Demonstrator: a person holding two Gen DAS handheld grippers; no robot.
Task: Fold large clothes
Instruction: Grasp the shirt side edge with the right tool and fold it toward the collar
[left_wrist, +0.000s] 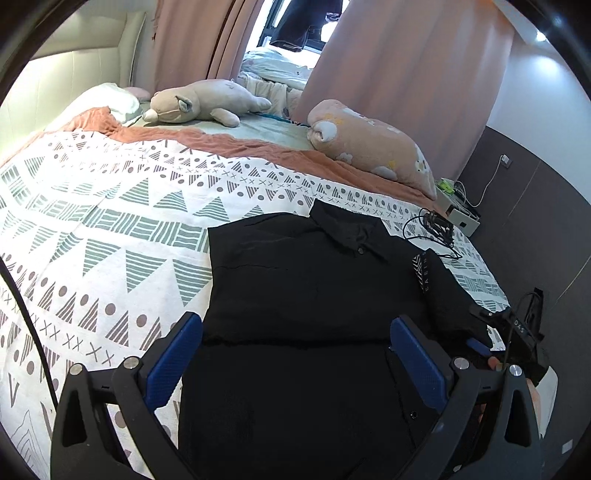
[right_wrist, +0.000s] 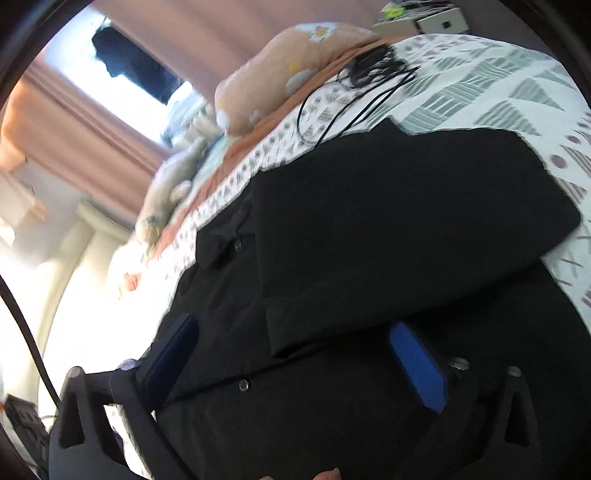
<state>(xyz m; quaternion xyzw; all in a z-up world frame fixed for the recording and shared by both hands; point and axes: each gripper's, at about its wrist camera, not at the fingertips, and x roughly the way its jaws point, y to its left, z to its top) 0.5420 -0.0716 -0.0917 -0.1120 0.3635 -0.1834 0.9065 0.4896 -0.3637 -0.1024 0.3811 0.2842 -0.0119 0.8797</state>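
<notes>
Both my grippers, left gripper (left_wrist: 295, 350) and right gripper (right_wrist: 291, 354), stand apart over the shirt (left_wrist: 303, 280); I should pinch its bed-edge hem evenly.

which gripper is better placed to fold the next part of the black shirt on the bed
Probably the left. The left gripper hangs open and squarely over the black shirt, by its unfolded lower half. The right gripper is open too, but sits tilted over the sleeve already folded across.
</notes>
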